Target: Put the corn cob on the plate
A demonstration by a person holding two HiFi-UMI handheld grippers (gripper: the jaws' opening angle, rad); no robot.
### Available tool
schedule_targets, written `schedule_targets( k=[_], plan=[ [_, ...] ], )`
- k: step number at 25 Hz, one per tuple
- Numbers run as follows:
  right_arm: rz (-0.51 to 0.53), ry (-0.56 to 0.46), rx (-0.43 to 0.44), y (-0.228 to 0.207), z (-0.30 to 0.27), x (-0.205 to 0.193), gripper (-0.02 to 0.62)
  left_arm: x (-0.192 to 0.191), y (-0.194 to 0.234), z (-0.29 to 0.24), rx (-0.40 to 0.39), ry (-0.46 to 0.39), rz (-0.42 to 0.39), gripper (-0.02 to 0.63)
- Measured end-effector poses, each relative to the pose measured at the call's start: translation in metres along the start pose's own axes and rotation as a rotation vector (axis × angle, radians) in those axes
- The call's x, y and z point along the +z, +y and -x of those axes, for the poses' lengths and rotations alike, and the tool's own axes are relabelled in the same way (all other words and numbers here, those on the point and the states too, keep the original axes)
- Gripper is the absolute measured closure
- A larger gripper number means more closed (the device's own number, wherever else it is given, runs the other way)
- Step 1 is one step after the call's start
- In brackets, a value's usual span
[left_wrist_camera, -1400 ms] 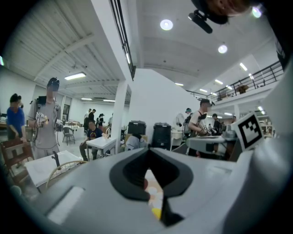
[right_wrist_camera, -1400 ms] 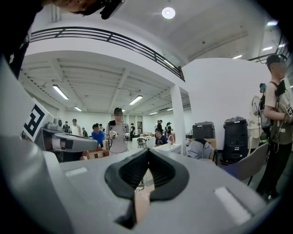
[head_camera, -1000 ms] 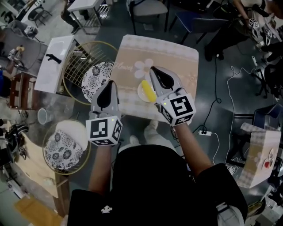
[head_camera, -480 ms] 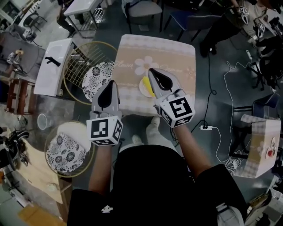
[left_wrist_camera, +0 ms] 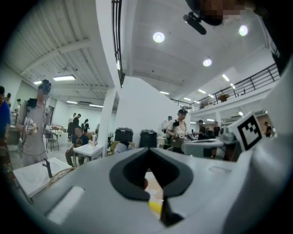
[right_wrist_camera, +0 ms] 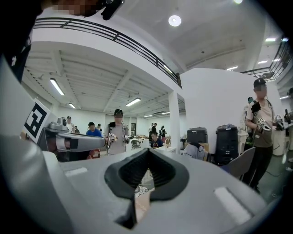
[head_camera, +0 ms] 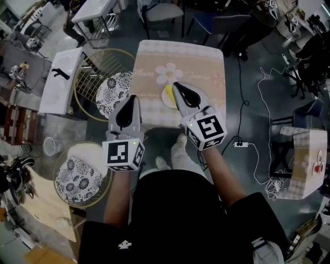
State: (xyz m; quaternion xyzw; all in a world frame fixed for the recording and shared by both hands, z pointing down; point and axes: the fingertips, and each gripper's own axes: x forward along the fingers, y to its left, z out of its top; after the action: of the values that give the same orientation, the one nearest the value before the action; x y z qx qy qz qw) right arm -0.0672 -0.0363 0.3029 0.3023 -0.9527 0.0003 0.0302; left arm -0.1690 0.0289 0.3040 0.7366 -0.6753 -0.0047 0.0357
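r tongs (head_camera: pixel 176 85) shut, yellow corn (head_camera: pixel 168 93), round plate (head_camera: pixel 164 100)

Straight below me stands a square table (head_camera: pixel 203 59) under a beige cloth, with a white flower print (head_camera: pixel 169 73) near its middle. Just past its left edge sits a round gold-rimmed wire rack (head_camera: pixel 90 69) holding a black-and-white patterned disc (head_camera: pixel 112 88). Beyond that is a white table (head_camera: pixel 64 87) with a small black object (head_camera: pixel 61 72) on it. Off the near left corner I see a second round gold rim around a patterned cushion (head_camera: pixel 77 179). Off the right edge a power strip (head_camera: pixel 241 145) lies on the floor, its white cable (head_camera: pixel 255 165) trailing towards a small clothed table (head_camera: pixel 301 170). A grey chair (head_camera: pixel 162 11) stands beyond the far edge.
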Motion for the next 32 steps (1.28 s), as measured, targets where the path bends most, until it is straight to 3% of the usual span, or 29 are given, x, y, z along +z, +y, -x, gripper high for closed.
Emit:
schedule_targets(
  k=[14,32],
  plan=[
    [0.012,-0.009,-0.002,0.043,0.03,-0.002,0.594,-0.003,-0.005,0.043,-0.018,-0.013,-0.02,0.597],
    [0.037,-0.056,0.003,0.04,0.057,0.011,0.594,0.003,-0.037,0.04,-0.04,-0.022,-0.065,0.597]
  ],
)
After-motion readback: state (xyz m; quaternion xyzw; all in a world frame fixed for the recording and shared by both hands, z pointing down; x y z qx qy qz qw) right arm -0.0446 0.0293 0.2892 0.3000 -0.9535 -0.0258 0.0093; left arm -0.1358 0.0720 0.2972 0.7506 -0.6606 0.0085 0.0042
